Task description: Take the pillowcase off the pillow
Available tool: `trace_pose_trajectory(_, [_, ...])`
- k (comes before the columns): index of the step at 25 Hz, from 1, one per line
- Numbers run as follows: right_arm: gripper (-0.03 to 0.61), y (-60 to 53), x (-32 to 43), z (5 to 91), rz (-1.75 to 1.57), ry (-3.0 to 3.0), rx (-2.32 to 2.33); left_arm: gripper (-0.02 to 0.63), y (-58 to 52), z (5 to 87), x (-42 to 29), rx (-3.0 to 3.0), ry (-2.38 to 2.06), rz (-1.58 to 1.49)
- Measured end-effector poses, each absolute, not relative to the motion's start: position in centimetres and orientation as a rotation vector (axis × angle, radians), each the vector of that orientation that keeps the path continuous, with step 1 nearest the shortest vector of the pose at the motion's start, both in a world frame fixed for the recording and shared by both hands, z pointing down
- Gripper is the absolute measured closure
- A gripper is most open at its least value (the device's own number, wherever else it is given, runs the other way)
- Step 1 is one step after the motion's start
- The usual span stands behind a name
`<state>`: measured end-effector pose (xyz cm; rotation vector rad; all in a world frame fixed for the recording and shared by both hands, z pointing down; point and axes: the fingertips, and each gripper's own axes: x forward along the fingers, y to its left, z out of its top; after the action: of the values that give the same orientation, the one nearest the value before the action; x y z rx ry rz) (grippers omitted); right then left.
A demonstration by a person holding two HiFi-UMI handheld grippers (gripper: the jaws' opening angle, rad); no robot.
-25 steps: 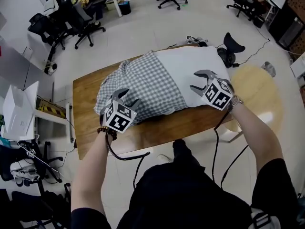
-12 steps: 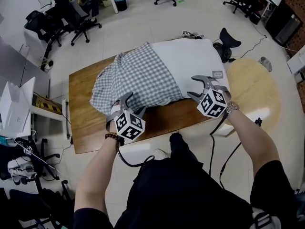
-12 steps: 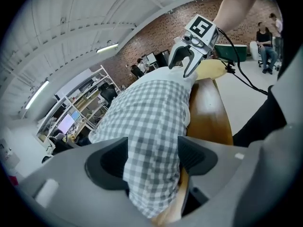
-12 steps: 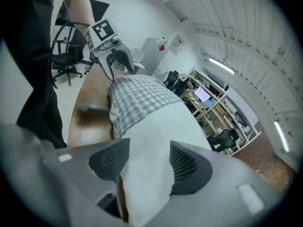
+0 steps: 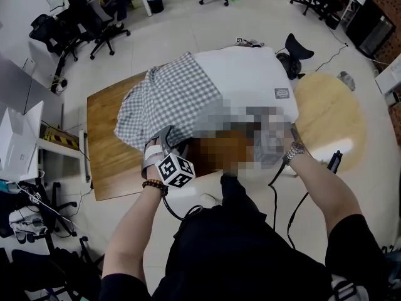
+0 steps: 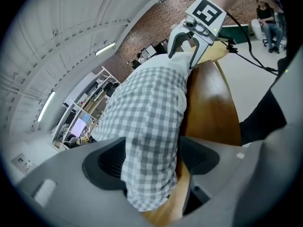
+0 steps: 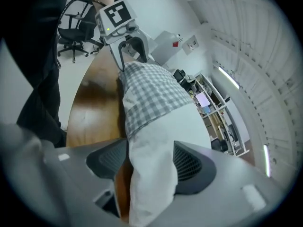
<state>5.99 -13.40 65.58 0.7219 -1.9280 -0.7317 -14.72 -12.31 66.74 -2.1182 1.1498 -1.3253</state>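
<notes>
The head camera looks steeply down from above onto the worktop (image 5: 103, 143), taking in the whole pillow (image 5: 244, 74) and the floor (image 5: 207, 24) around it. The camera on the left gripper (image 7: 131, 59) sits right behind its jaws, which have just been opening with the checked pillowcase (image 6: 147, 112) between them. It faces along the worktop's near edge towards the right gripper (image 6: 181, 60). The right gripper's camera sits equally close, its jaws likewise just opening about the white pillow, and faces back at the left gripper. All three views share that near edge.
</notes>
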Motion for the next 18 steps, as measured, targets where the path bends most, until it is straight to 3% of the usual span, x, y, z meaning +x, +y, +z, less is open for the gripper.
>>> trace_pose_trajectory(14, [0.262,-15.6,6.6,69.8,-0.822,-1.744,0.78,0.254,-13.9,71.4,-16.1,-1.881,1.218,-1.428])
trace_pose_trajectory(16, [0.27,-15.9,6.6,69.7,-0.83,-1.73,0.797,0.315,-14.1,71.2,-16.3,-1.866,1.226,-1.421])
trace_pose_trajectory(18, [0.353,-16.2,6.7,69.0,-0.847,-1.723,0.823,0.373,-14.3,70.5,-16.4,-1.877,1.228,-1.411])
